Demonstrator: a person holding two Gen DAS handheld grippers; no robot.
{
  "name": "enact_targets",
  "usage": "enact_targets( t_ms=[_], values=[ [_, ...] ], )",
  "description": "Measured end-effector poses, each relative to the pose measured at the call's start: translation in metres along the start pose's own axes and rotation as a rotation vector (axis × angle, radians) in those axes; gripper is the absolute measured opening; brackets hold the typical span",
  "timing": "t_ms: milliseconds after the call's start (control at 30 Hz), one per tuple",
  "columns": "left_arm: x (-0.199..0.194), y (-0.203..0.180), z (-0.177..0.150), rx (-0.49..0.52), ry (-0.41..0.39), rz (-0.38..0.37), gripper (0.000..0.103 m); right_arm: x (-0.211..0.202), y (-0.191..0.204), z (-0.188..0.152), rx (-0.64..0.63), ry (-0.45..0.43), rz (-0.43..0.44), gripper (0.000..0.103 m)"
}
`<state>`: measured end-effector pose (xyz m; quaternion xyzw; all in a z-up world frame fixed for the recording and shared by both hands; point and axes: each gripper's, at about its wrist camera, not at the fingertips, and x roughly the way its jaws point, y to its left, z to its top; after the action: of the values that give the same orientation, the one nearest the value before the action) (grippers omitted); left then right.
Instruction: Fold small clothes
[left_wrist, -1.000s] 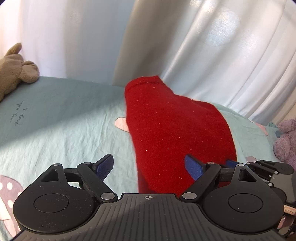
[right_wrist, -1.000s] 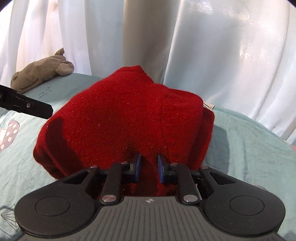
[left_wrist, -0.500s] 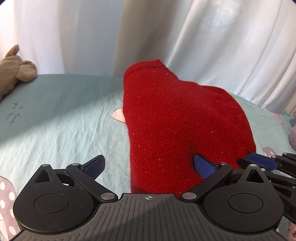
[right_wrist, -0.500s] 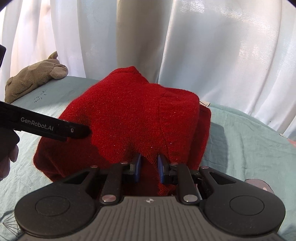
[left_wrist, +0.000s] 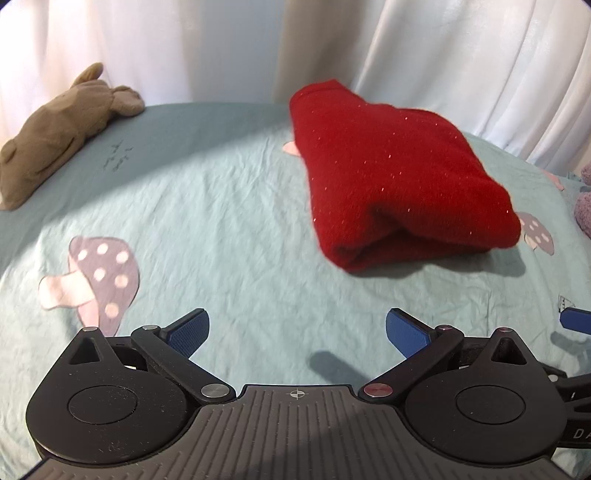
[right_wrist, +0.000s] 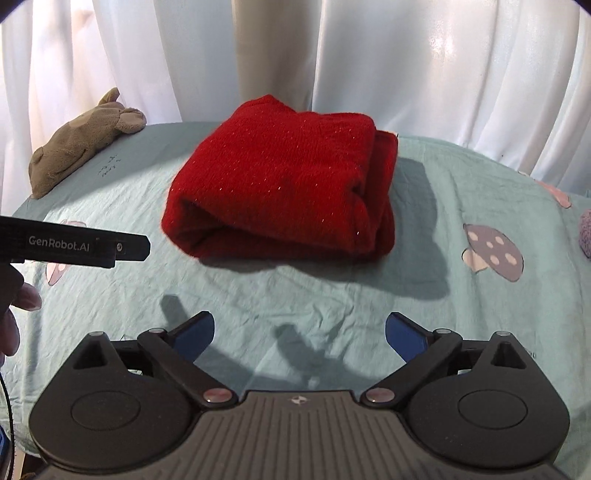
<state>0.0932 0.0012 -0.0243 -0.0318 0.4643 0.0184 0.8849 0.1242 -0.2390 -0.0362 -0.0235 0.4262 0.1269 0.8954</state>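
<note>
A red knit sweater lies folded in a thick bundle on the teal bedsheet. It also shows in the right wrist view, in the middle of the bed. My left gripper is open and empty, pulled back from the sweater's near edge. My right gripper is open and empty, also back from the bundle. The left gripper's black body shows at the left of the right wrist view, with part of the hand that holds it.
A tan plush toy lies at the far left by the white curtains. A purple plush sits at the right edge. The sheet has mushroom prints.
My right gripper has opened and let go of the sweater. Both grippers have drawn back toward the near side, and the sweater now rests folded on the bed.
</note>
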Motion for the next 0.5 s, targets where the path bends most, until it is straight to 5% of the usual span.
enact_targets(
  t_ms=[133,300,500],
  values=[
    [-0.009,0.006,-0.014,-0.023,0.003,-0.007,0.103,-0.015,0.008,-0.007,0.028,-0.010,0.011,0.099],
    [-0.017,0.002,-0.009,0.017,-0.005,-0.009,0.103,-0.008,0.021,0.005,0.013,0.086,-0.073,0.099],
    [-0.024,-0.006,-0.006,0.062,-0.022,-0.011,0.103,-0.012,0.025,0.008,0.031,0.073,-0.149,0.099]
  ],
)
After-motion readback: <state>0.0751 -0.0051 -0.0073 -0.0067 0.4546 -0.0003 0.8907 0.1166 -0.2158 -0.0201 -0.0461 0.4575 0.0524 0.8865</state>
